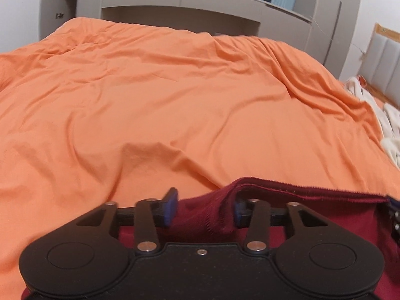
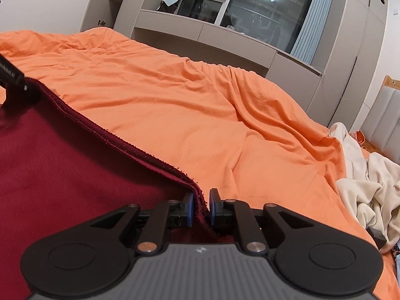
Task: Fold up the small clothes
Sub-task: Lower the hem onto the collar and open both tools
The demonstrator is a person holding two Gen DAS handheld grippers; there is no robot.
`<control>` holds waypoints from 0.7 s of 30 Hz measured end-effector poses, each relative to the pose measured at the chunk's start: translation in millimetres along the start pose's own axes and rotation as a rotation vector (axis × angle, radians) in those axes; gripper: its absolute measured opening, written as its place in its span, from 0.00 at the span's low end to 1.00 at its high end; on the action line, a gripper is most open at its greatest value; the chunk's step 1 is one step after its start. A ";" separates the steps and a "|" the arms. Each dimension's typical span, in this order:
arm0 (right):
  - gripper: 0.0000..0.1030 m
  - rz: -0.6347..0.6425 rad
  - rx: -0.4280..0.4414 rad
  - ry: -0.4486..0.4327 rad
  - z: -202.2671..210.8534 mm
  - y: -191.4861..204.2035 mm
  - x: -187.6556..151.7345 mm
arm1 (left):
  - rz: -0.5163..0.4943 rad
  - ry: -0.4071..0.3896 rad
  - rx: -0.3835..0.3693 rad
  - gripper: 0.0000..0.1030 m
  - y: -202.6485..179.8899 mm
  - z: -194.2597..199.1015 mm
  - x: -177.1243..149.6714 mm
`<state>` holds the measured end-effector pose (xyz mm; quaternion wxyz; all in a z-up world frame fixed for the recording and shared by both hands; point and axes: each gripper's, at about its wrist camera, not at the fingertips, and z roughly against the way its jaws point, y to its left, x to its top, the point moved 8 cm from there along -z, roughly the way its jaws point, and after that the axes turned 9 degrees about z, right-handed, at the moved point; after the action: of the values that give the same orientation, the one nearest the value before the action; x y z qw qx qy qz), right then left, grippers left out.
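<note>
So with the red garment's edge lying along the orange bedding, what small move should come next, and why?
Probably draw both grippers back off the cloth. The left gripper stands open, and the dark red garment sits loosely between its pads. The right gripper has a narrow gap around the folded edge, which lies on the orange bedding.

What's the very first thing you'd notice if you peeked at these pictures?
The huge orange bedcover fills nearly everything. At the near edge lies a dark red cloth, its folded edge between the blue pads of the left tongs and the right tongs, both open around it. Off to the right sits a crumpled cream cloth.
</note>
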<state>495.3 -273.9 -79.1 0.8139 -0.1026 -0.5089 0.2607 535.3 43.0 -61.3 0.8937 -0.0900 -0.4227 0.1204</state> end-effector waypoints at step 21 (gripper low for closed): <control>0.98 -0.066 -0.110 0.117 3.8 -49.6 -42.5 | -0.011 0.020 0.181 0.99 32.7 -0.1 -16.5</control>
<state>493.1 -338.6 -88.8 0.8436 -0.1455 -0.4772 0.1988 520.7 69.5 -82.1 0.9031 -0.0080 -0.4014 0.1523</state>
